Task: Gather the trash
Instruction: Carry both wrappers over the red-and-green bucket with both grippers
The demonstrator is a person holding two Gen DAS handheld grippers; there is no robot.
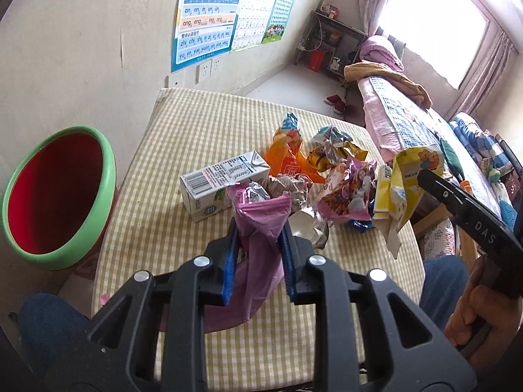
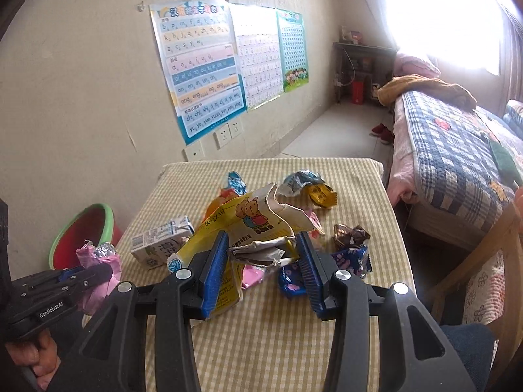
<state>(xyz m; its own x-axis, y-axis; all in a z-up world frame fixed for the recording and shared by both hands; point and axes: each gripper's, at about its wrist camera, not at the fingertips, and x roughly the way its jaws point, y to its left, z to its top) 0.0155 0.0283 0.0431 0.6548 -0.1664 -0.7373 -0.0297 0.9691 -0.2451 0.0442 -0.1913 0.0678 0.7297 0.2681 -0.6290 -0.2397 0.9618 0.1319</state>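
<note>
My left gripper (image 1: 259, 233) is shut on a pink plastic wrapper (image 1: 261, 215) with silver foil at its top, held above the checked tablecloth (image 1: 183, 137). My right gripper (image 2: 261, 245) is shut on a torn yellow cardboard box with cartoon bears (image 2: 248, 215), lifted off the table; in the left wrist view that box (image 1: 398, 189) hangs at the right. On the table lie a white milk carton (image 1: 215, 183), an orange wrapper (image 1: 287, 160), a gold and silver foil wrapper (image 1: 333, 150) and a pink picture wrapper (image 1: 349, 192). A red bin with a green rim (image 1: 55, 196) stands left of the table.
Posters (image 2: 202, 75) and wall sockets (image 2: 228, 134) are on the wall behind. A bed with a checked quilt (image 2: 457, 150) runs along the right, a wooden frame (image 2: 483, 261) beside the table. Blue and brown wrappers (image 2: 353, 251) lie by the right gripper. A hand (image 1: 474, 307) holds the right gripper.
</note>
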